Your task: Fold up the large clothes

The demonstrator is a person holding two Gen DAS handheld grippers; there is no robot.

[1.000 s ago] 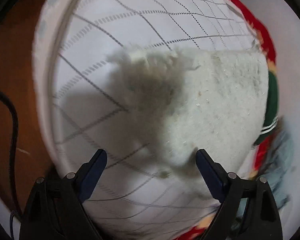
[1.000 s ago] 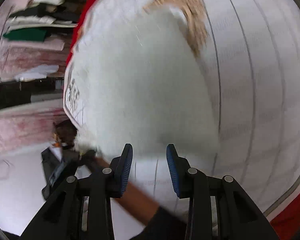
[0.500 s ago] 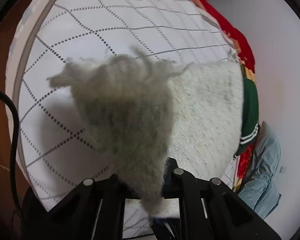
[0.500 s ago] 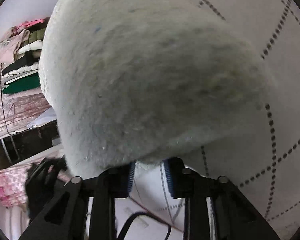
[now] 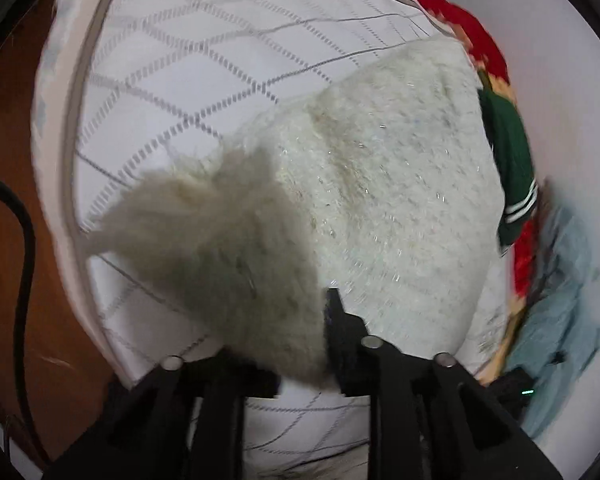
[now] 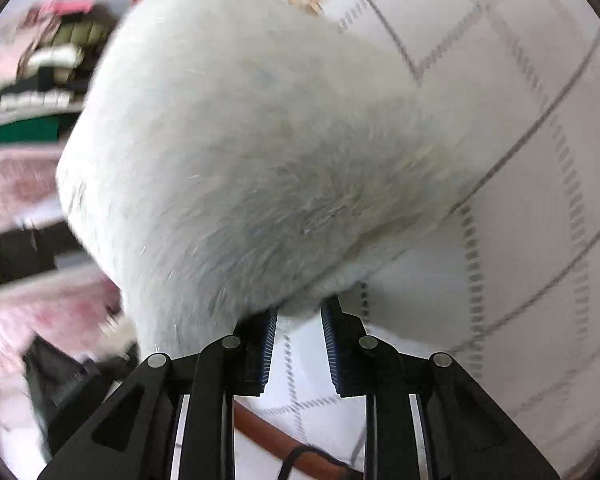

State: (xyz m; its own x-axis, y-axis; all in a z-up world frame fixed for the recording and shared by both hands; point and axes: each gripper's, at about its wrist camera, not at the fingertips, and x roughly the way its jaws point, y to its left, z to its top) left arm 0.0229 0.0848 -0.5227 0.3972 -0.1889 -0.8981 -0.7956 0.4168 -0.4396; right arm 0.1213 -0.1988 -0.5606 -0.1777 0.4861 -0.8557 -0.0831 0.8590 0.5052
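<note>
Left claw (image 5: 296, 344) opening, fuzzy white garment (image 5: 380, 184) corner between jaws; right claw (image 6: 298, 336) clamped on its near edge; bulk lies upper frame

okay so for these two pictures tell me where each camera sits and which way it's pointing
Left wrist: on the left claw, looking steeply down its fingers at the fluffy white garment it pinches, over the quilted bed cover; jaws opening slightly; only black fingers show.
Right wrist: on the right claw, facing steeply down at the same garment, gripped; fingers only.
Shared: the garment and bed cover.
</note>
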